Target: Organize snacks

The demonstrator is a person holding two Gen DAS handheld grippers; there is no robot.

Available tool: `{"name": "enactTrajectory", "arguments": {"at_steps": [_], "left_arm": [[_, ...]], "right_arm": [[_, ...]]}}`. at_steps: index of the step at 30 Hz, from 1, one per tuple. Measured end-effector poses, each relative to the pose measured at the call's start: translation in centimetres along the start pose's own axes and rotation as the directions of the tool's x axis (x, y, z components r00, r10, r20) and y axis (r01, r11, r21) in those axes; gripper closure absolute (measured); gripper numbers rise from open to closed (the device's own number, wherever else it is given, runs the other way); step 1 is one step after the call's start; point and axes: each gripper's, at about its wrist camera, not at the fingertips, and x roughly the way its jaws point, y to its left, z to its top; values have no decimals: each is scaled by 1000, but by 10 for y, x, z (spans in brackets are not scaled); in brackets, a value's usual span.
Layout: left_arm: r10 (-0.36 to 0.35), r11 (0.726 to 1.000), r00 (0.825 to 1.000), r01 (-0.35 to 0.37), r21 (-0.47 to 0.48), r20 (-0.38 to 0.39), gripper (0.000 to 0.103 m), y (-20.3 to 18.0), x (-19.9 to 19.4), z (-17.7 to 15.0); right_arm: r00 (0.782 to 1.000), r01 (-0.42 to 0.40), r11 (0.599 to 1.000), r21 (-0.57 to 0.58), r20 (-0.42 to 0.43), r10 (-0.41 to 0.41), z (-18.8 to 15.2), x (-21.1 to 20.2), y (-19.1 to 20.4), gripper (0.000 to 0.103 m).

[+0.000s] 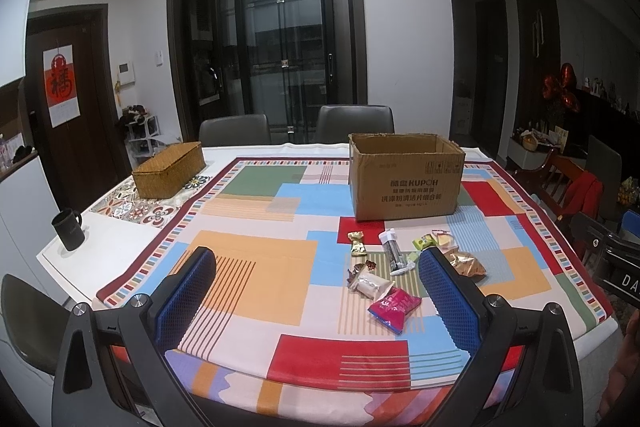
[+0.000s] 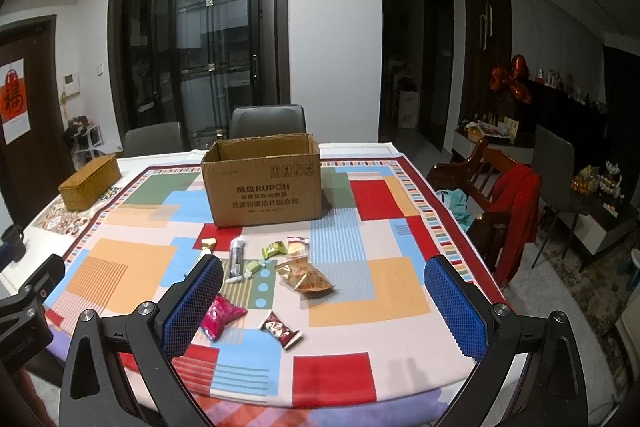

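Several wrapped snacks lie scattered on the patterned tablecloth in front of an open cardboard box [image 1: 404, 183] [image 2: 262, 183]. Among them are a pink packet [image 1: 394, 305] [image 2: 219, 315], a gold crinkled bag [image 1: 468, 265] [image 2: 306, 277], a dark red wrapped sweet [image 2: 280, 329] and a green packet [image 2: 273, 249]. My left gripper [image 1: 320, 267] hovers open above the table's near side, its right finger beside the snacks. Over the near edge my right gripper [image 2: 324, 275] is open too, with the snacks between and beyond its fingers. Neither holds anything.
A woven lidded basket [image 1: 168, 169] [image 2: 90, 181] sits at the far left of the table, and a black mug [image 1: 68, 229] at its left edge. Two grey chairs stand behind the table. A wooden chair [image 2: 496, 199] with a red garment stands to the right.
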Motion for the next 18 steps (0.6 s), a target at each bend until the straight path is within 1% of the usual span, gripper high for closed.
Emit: {"name": "enactTrajectory", "arguments": {"at_steps": [9, 18], "left_arm": [[-2, 1000, 1000, 2, 3, 7, 0, 0, -1, 2], [-9, 1000, 1000, 9, 16, -10, 0, -3, 6, 2]], "right_arm": [[1000, 1, 1000, -1, 3, -1, 1, 0, -1, 1], [1000, 5, 1000, -5, -5, -5, 3, 2, -2, 1]]}}
